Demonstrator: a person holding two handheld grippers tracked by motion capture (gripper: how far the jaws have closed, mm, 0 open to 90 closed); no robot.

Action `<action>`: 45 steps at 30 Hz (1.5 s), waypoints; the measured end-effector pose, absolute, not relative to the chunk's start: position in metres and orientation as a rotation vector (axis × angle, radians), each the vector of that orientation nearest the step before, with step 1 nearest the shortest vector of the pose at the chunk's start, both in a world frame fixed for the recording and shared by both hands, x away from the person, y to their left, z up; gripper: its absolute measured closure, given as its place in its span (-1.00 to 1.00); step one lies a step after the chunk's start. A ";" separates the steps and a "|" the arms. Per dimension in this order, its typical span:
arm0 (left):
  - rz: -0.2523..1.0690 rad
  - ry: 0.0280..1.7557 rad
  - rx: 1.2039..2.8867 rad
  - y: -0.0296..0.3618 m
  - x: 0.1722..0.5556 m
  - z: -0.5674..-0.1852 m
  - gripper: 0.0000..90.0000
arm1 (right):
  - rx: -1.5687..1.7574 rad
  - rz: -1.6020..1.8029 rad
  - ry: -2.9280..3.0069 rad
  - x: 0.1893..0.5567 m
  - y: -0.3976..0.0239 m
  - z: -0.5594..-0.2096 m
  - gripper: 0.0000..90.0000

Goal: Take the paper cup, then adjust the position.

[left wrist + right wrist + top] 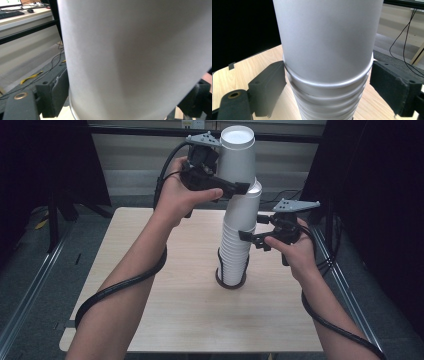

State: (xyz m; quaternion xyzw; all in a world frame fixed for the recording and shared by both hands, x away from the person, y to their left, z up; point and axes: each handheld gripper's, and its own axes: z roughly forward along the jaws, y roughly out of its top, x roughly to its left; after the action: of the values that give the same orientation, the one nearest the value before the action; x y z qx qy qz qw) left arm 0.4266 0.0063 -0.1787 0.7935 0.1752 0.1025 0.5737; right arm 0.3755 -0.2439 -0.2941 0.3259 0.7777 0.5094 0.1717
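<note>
left tool (240,187) pinches the top cup (237,157), upside down, bottom facing up; in the left gripper view the pads (56,96) press on the cup wall (135,57) near its rim. the cup sits high and tilted, its rim about level with the top of the stack (237,245), so i judge it is partly lifted off and not yet clear.

right tool (252,236) is at the stack just below that, jaws either side of the stack. in the right gripper view the left pad (268,87) seems to touch the cup rims (329,85), while the right pad (393,85) looks to stand a little off, so cannot tell if it is really clamping or just bracing.

the stack stands upright in a dark wire holder (231,279) near the middle of the counter (165,310). many nested white paper cups in the holder, all upside down; can't see anything inside them.

progress: early. one cup coming off, the rest of the stack untouched. no loose cups set down on the counter. left: free the top cup fully, put it somewhere, repeat for the others, as i read it.
</note>
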 end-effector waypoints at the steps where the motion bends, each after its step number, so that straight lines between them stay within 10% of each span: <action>1: 0.230 0.417 1.853 0.007 0.426 -0.179 -0.71 | 0.924 1.445 2.208 0.375 -0.244 -0.295 -0.70; 45: 0.270 0.525 1.900 0.073 0.423 -0.227 -0.72 | 0.902 1.392 2.269 0.363 -0.252 -0.317 -0.67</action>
State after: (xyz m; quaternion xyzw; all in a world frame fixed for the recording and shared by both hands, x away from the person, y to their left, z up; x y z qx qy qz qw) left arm 0.4226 0.0733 -0.2273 0.8008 0.2215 0.1137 0.5447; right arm 0.3627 -0.2521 -0.3169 0.3166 0.7962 0.4886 0.1648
